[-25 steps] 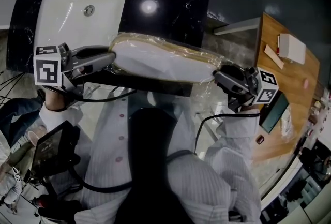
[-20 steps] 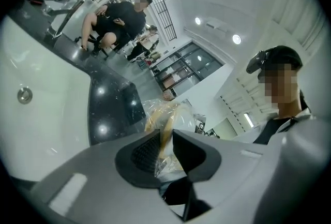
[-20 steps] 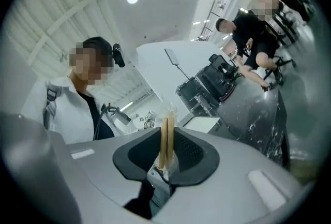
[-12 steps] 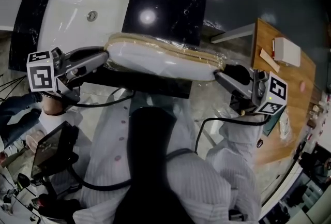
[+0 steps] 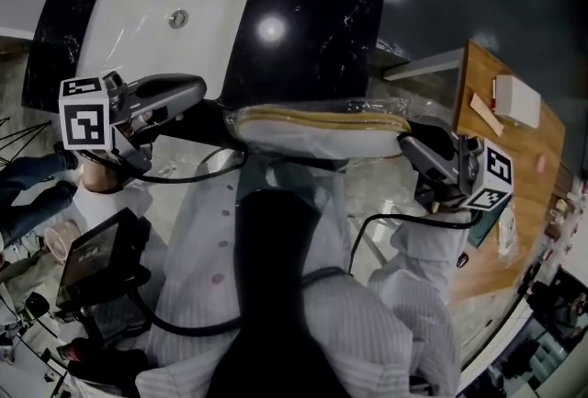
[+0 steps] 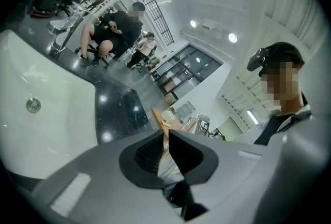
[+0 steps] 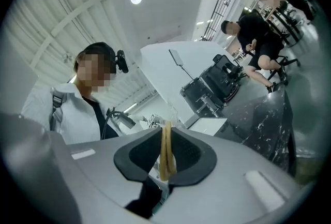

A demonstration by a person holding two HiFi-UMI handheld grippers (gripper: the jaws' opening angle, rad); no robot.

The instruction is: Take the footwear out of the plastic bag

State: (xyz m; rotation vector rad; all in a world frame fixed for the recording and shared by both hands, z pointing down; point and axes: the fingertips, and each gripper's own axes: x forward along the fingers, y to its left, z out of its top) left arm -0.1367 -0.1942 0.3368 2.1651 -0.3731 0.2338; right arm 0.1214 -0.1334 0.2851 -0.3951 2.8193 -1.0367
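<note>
We are holding the slippers (image 5: 312, 131) in the air just off the near edge of the black table (image 5: 312, 28), toward its right corner. Their tan sole edge is facing up, and the plastic bag (image 5: 378, 104) is crinkling around their right end. Our right gripper (image 5: 411, 144) is closing, its fingers (image 7: 192, 155) pinching the tan edge of the soles. Our left gripper (image 5: 200, 93) is hovering apart from the slippers' left end, at the table's near edge below the sink (image 5: 129, 28). Its fingers (image 6: 138, 154) are closing too and are almost pressed together. Only a sliver of crinkled film is showing in the slit, and we cannot tell whether it is caught there or lying behind.

We are reading this as the pull-apart step. To do it well, we are wanting the left fingers biting film alone and the right fingers gripping both soles firmly. The pull is best made slowly along the slippers' length, so the film slides off rather than tearing. Working closer over the table is safer, since a slip here would likely drop the pair off its edge.
</note>
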